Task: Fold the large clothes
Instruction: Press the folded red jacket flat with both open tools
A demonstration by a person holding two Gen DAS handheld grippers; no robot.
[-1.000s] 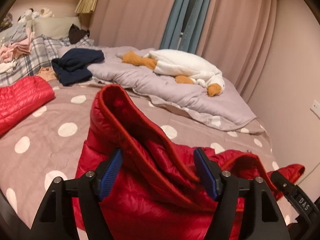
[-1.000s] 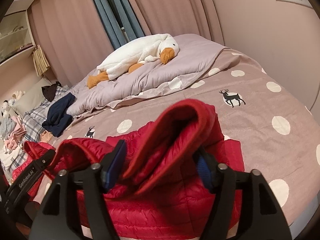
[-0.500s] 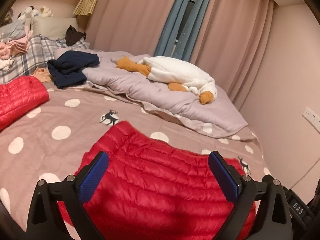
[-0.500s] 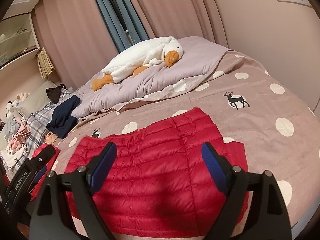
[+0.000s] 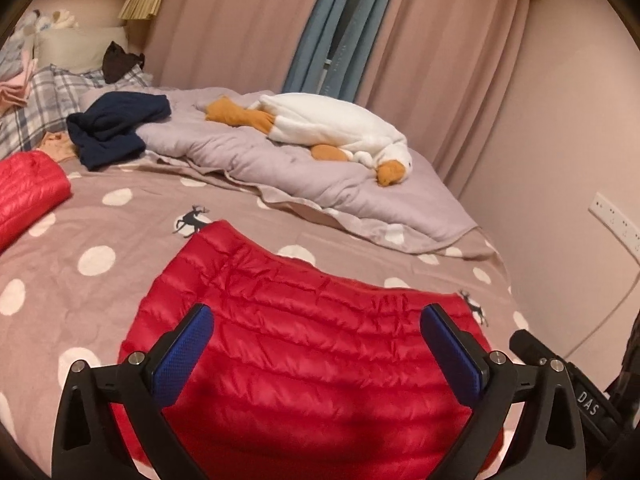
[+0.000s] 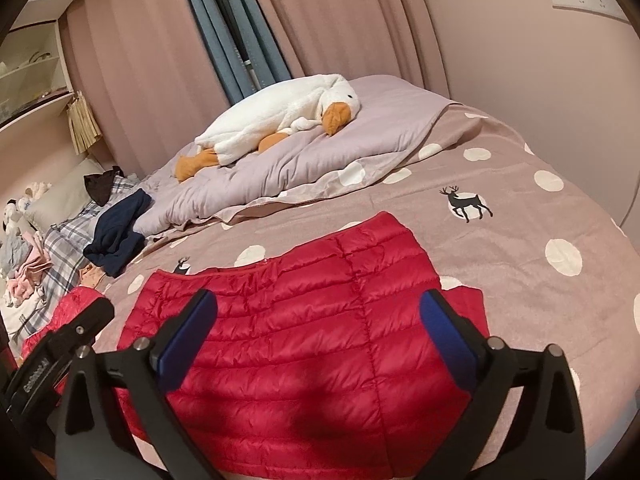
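Jacket (image 5: 304, 360) lies flat and folded at the near edge of the bed (image 5: 100, 292). Left gripper (image 5: 316, 344) and right gripper (image 6: 320, 328) are opening above it, fingers wide apart, holding nothing.

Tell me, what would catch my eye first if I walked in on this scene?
Probably the bright red puffer jacket, lying flat on the polka-dot bedspread right in front of the two claws. Next, the big white goose plush sprawled on the lilac duvet near the curtains. A rumpled navy garment lies beside the duvet, towards the pillows.
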